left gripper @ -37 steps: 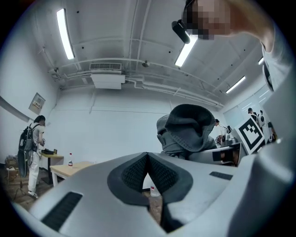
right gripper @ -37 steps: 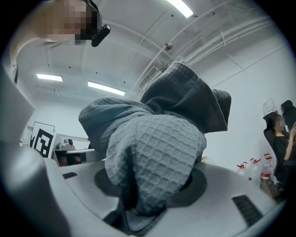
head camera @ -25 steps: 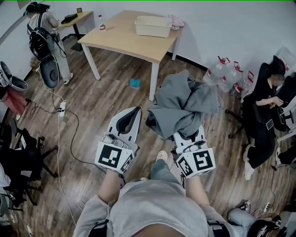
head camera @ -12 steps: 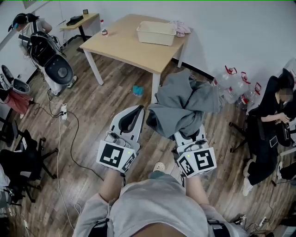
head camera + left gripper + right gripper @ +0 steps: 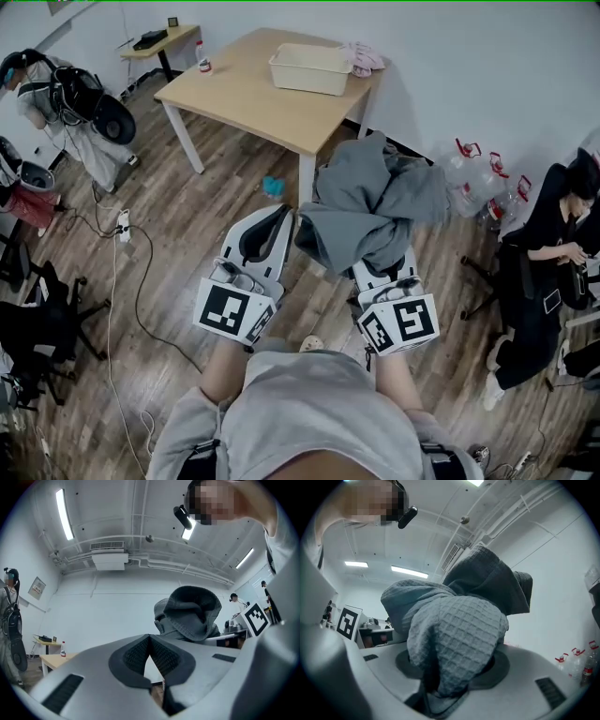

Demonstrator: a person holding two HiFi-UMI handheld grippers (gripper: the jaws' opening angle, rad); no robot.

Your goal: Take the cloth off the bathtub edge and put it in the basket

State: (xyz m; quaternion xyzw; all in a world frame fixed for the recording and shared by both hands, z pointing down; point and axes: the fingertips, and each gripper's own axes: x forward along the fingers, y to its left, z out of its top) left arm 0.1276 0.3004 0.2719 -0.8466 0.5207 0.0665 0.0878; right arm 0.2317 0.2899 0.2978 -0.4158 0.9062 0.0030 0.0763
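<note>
- At the far left, a standing person with a dark pack is bent over by the wall. A cable and power strip trail across the wooden floor.
- The left gripper is held over the floor. Its fingers are closed tip to tip with nothing between them. Its cube carries a black-and-white square marker, not readable writing.
- Beyond it stands a light wooden surface. A small bottle sits by its far left edge, and a cream rectangular basket sits near its far right corner, with a pinkish bundle just beside it.
- A small blue-green thing lies on the floor by the near table leg.
- The cloth is grey with a waffle weave and a stitched hem. It is bunched into a tall, folded heap in the air over the floor, well apart from the basket.
- The right gripper grips the cloth. Its fingers stand wide around the thick bundle, which hides their tips from above. Its cube also shows a square marker.
- To the right, water jugs with red handles stand against the wall.
- At the far right, a seated person is dressed in black.
</note>
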